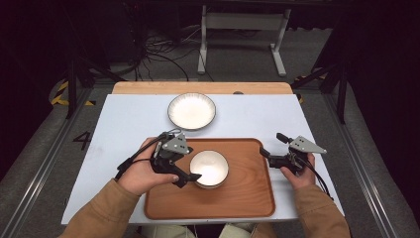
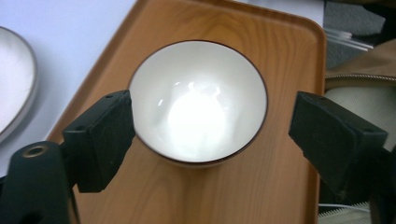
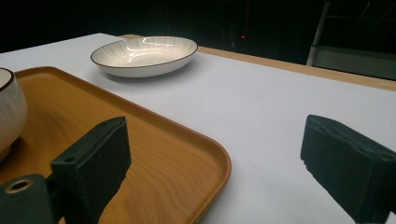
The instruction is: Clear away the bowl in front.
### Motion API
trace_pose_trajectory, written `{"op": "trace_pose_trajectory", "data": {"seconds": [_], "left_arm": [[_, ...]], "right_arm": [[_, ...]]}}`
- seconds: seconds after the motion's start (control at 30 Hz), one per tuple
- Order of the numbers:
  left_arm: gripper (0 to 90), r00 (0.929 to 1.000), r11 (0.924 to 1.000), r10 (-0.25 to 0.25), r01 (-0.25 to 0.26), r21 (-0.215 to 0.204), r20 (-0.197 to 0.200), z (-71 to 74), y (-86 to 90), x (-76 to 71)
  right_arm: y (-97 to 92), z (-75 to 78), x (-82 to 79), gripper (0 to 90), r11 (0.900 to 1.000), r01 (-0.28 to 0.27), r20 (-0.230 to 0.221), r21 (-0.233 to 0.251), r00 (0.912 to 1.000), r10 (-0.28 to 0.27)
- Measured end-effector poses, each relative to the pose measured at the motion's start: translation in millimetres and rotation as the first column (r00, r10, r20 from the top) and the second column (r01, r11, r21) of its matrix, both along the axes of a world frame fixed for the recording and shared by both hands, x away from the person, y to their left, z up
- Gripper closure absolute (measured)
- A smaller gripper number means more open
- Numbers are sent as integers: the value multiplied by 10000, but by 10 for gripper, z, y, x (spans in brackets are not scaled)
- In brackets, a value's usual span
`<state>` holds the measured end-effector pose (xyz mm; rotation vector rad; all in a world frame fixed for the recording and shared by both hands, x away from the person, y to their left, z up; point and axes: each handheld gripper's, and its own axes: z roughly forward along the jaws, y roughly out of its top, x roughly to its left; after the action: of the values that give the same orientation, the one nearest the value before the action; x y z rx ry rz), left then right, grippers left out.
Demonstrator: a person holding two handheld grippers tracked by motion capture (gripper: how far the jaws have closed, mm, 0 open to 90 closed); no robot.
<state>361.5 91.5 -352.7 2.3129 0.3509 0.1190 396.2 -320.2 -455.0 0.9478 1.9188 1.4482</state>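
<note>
A white bowl (image 1: 209, 168) with a dark rim stands upright on the wooden tray (image 1: 247, 198), left of its middle. My left gripper (image 1: 190, 164) is at the bowl's left side, open. In the left gripper view the bowl (image 2: 198, 100) lies between and just beyond the two pads (image 2: 105, 140), which stand wider than it and do not press on it. My right gripper (image 1: 273, 145) hovers open over the tray's right edge with nothing in it. In the right gripper view its jaws straddle the tray's rim (image 3: 219, 158). A shallow white plate (image 1: 191, 110) sits on the white table behind the tray.
The white tabletop (image 1: 124, 124) extends left and right of the tray, with a wooden strip (image 1: 198, 88) along its far edge. A white frame stand (image 1: 242, 29) and cables lie on the floor beyond. Sleeves enter from the bottom.
</note>
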Motion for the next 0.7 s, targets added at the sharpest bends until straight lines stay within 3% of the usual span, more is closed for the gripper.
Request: {"op": "trace_pose_trajectory", "data": {"seconds": [0.23,0.47,0.6,0.7], "left_arm": [[119,9974,9951,715,-715,-686,-12,-57,228,7],[118,9878,9818,1527,-1479,-1192,320,-138,461,-16],[102,9786,9673,2016,-1922,-1654,417,-184,591,-22],[84,9696,9506,2423,-2305,-2082,332,-224,720,-13]], "right_arm": [[0,0,1,88,10000,-18,5,-11,10000,18],[1,0,-1,88,10000,-10,2,2,10000,10],[2,0,-4,88,10000,5,-10,-8,10000,-5],[2,-1,-3,88,10000,2,-5,11,10000,-2]]}}
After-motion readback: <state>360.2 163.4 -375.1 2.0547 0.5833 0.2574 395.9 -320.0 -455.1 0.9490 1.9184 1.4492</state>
